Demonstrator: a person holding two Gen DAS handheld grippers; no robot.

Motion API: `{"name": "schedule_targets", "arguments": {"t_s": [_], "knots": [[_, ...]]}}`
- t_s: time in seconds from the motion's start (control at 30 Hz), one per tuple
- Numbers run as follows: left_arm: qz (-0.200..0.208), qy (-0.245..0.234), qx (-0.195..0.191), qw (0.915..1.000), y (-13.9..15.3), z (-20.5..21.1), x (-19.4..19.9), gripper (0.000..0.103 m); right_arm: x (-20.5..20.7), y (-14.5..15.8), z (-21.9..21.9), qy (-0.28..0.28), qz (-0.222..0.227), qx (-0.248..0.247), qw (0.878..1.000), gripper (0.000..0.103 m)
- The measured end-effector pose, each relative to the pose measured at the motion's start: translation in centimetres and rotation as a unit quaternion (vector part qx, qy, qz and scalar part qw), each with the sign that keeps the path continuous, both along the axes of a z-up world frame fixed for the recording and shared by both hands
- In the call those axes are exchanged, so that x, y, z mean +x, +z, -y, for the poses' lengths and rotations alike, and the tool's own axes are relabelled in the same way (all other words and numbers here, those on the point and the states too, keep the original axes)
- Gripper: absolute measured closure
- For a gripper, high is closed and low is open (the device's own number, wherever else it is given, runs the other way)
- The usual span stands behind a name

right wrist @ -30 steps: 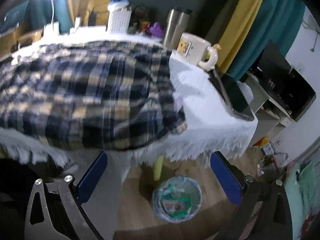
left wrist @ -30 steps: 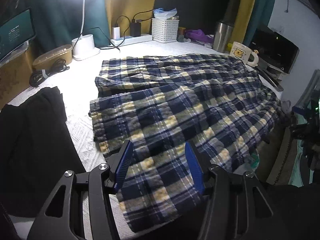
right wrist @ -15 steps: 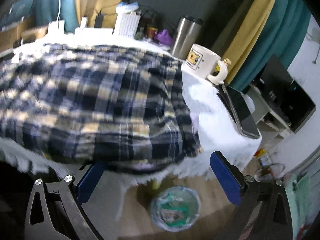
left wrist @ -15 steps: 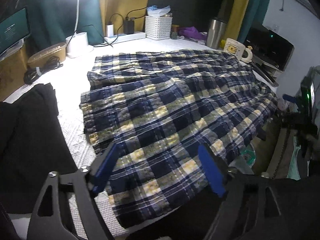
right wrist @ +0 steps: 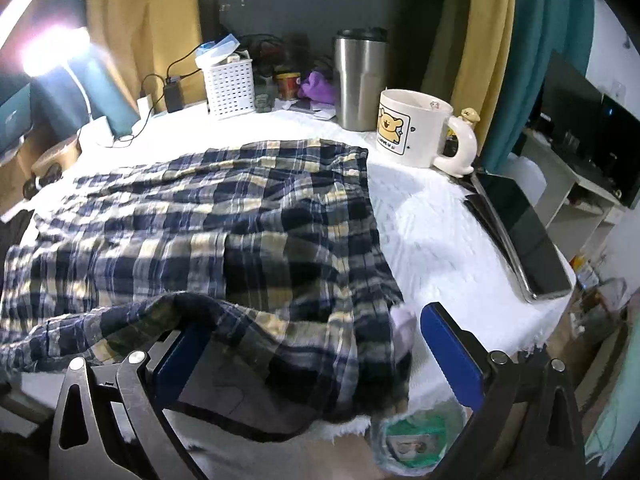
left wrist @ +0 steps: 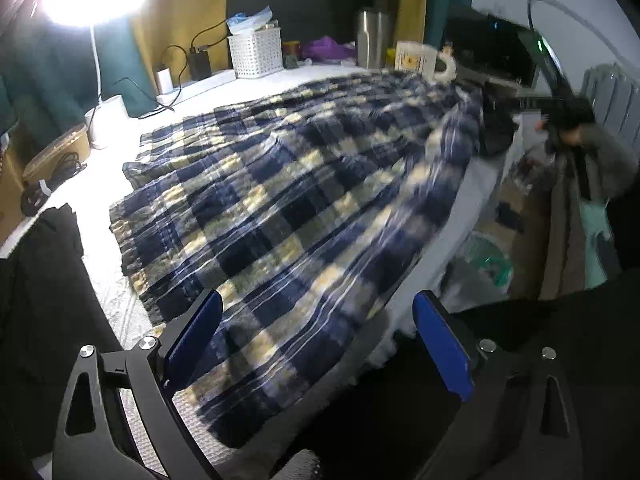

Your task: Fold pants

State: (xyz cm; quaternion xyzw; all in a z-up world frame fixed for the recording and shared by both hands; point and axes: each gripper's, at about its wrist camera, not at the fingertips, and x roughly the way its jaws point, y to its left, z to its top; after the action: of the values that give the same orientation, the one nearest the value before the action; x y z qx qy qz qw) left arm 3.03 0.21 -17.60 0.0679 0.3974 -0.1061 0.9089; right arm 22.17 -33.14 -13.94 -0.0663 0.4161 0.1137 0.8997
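Blue, yellow and white plaid pants (left wrist: 304,184) lie spread over a white-covered table (left wrist: 116,304). My left gripper (left wrist: 316,340) hovers at their near hem. Its jaws are opening, and the cloth lies under the gap with neither blue pad pressing on it. In the right wrist view the other end of the pants (right wrist: 248,248) hangs over the table's front edge. My right gripper (right wrist: 316,356) stands wide open there. A fold of the plaid cloth drapes over its left finger (right wrist: 176,360) and fills part of the gap. The right finger (right wrist: 452,356) is clear of the cloth.
A bear mug (right wrist: 416,128), a steel tumbler (right wrist: 360,80) and a white basket (right wrist: 230,88) stand at the back. A dark laptop (right wrist: 520,240) lies along the right edge. A black garment (left wrist: 36,280) covers the left end. A waste bin (right wrist: 416,440) sits on the floor below.
The left gripper's jaws have spread far wider over the hem. The right gripper has come in from over the floor to the table edge, and plaid cloth now lies over its left finger.
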Motion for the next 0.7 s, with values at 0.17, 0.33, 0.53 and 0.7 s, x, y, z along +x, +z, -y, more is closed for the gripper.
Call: {"name": "schedule_targets", "arguments": {"t_s": [0.17, 0.33, 0.53, 0.7], "knots": [[-0.005, 0.034, 0.019, 0.9992, -0.5, -0.7, 0.5, 0.008, 0.9, 0.2, -0.5, 0.007, -0.004, -0.004, 1.0, 0.0], [0.008, 0.033, 0.001, 0.9994, 0.0, -1.9, 0.8, 0.085, 0.6, 0.2, -0.2, 0.009, -0.005, 0.002, 1.0, 0.0], [0.046, 0.057, -0.03, 0.9969, 3.1, -3.9, 1.6, 0.101, -1.6, 0.4, 0.1, 0.028, 0.009, -0.018, 0.999, 0.0], [0.069, 0.072, -0.043, 0.994, 5.5, -4.6, 3.4, 0.101, -5.5, 1.2, -0.6, 0.051, 0.036, -0.043, 0.997, 0.0]]}}
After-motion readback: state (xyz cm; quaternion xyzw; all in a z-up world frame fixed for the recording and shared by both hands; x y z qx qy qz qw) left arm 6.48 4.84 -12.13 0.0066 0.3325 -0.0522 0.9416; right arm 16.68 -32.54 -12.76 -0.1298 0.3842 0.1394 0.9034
